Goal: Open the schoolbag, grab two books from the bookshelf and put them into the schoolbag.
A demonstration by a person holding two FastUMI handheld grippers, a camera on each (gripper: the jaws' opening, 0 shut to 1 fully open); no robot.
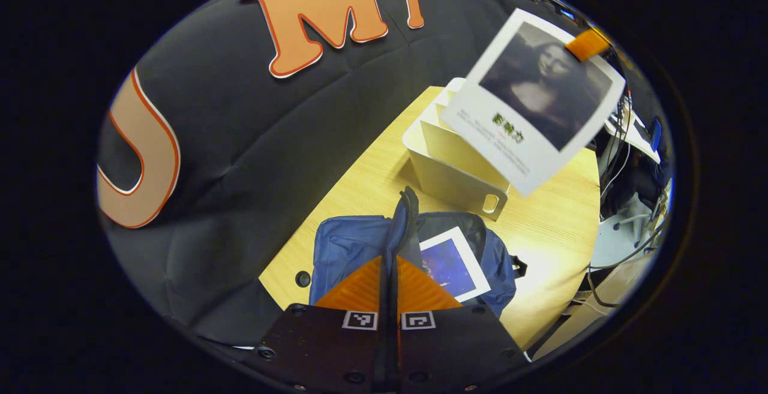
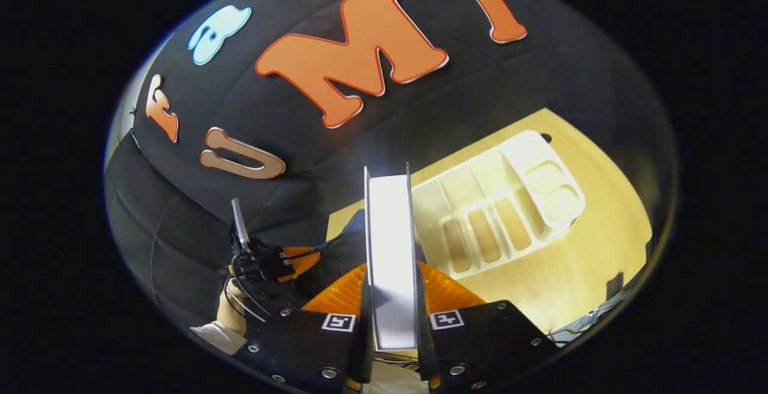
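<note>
In the left gripper view the left gripper point(image 1: 389, 286) looks down on a blue schoolbag point(image 1: 351, 247) lying on the wooden surface point(image 1: 552, 226). Its jaws are clamped together on a dark strap or edge of the bag's opening point(image 1: 403, 217), which rises upright between them. Inside the open bag lies a book with a purple cover and white border point(image 1: 453, 265), flat and tilted on a diagonal. Just beyond the bag stands the white bookshelf point(image 1: 456, 166), a divided desktop rack. Above it a second book point(image 1: 537, 100), white with a dark portrait picture on its cover, hangs in the air, tilted, with a fingertip point(image 1: 587, 43) of the other gripper at its upper corner.

The right gripper view shows that book point(image 2: 391, 250) edge-on: the right gripper point(image 2: 391, 322) has its jaws clamped on it, the covers against either finger and the page block facing the camera, its long axis running straight away from the gripper. Beyond it the bookshelf point(image 2: 504, 202) shows its slots from above. Lower left, the other gripper point(image 2: 270, 262) appears with a hand point(image 2: 231, 310) and pale sleeve beneath it.
</note>
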